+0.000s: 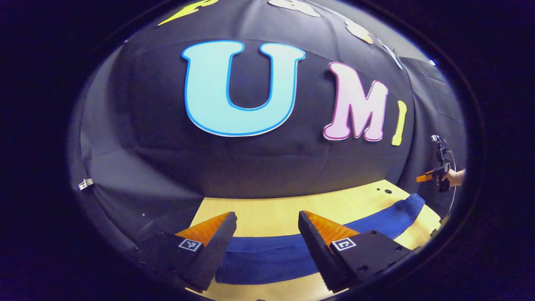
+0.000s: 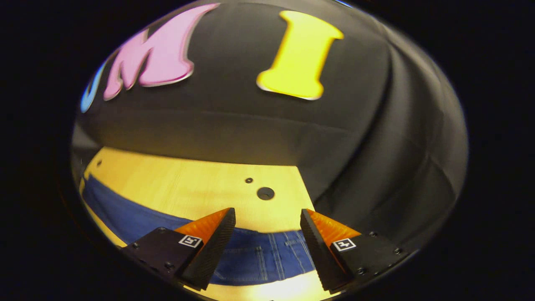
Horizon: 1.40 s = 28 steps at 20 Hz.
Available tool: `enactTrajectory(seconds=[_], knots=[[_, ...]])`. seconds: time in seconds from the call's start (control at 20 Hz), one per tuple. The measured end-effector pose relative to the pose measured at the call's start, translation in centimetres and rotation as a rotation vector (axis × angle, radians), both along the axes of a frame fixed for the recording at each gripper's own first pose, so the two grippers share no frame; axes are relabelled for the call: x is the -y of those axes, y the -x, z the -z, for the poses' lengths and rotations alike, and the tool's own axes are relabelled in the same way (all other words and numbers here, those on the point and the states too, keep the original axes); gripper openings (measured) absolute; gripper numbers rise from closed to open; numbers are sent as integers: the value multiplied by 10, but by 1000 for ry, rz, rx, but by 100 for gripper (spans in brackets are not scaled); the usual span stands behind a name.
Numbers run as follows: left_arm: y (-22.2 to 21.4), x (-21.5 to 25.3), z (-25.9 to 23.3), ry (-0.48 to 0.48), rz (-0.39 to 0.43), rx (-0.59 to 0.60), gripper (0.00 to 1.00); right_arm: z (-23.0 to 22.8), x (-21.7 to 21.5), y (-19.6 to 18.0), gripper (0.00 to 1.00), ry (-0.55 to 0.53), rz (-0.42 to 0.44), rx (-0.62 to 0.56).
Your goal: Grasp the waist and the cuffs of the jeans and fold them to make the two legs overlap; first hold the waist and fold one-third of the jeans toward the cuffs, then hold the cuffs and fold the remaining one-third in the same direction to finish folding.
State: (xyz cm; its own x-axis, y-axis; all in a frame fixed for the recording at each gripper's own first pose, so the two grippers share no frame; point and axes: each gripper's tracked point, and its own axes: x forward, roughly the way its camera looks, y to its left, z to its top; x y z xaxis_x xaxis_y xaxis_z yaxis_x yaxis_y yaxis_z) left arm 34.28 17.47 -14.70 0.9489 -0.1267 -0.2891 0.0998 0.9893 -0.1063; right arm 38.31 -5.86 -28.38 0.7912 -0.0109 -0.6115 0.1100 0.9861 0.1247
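Observation:
Blue jeans (image 1: 267, 255) lie stretched out flat along the yellow wooden table (image 1: 267, 211). In the left gripper view my left gripper (image 1: 267, 221) hovers open above one end of them, nothing between its fingers. The far end of the jeans (image 1: 411, 205) curves off to the right, where the other gripper (image 1: 436, 171) is held by a hand. In the right gripper view my right gripper (image 2: 267, 217) hangs open over the waist end of the jeans (image 2: 267, 255), where pale stitching and pocket seams show. Both grippers are above the cloth, not touching it.
The table (image 2: 188, 179) has two small dark holes (image 2: 265, 193) near its far right corner. The black cloth booth wall (image 1: 267, 163) rises right behind the table's back edge. A small white clip (image 1: 85, 183) hangs on the wall at the left.

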Motion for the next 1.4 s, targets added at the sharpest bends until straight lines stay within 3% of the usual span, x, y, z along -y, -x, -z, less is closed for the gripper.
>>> enactTrajectory(seconds=[0.15,0.25,0.4,0.5,0.75,0.8,0.9,1.1,1.4], knots=[[3,-2,-4,15,79,25,97,35,38,25,97,-194,213,-83],[1,-7,-6,4,103,26,97,83,41,28,97,-293,310,-152],[6,-3,-12,19,90,-9,95,152,34,44,97,-327,383,-274],[4,-1,-10,26,74,-24,95,173,26,44,98,-367,432,-316],[-2,0,-4,1,32,-69,97,183,27,45,98,-477,519,-351],[-4,-2,-4,-4,13,-76,97,181,27,33,96,-502,525,-308],[-8,-2,-6,2,-23,-73,97,179,27,27,51,-514,505,-275],[8,-9,-3,34,-40,-76,97,168,30,21,8,-462,490,-218],[25,-46,4,85,-50,-86,98,90,4,5,7,-358,305,-21]])
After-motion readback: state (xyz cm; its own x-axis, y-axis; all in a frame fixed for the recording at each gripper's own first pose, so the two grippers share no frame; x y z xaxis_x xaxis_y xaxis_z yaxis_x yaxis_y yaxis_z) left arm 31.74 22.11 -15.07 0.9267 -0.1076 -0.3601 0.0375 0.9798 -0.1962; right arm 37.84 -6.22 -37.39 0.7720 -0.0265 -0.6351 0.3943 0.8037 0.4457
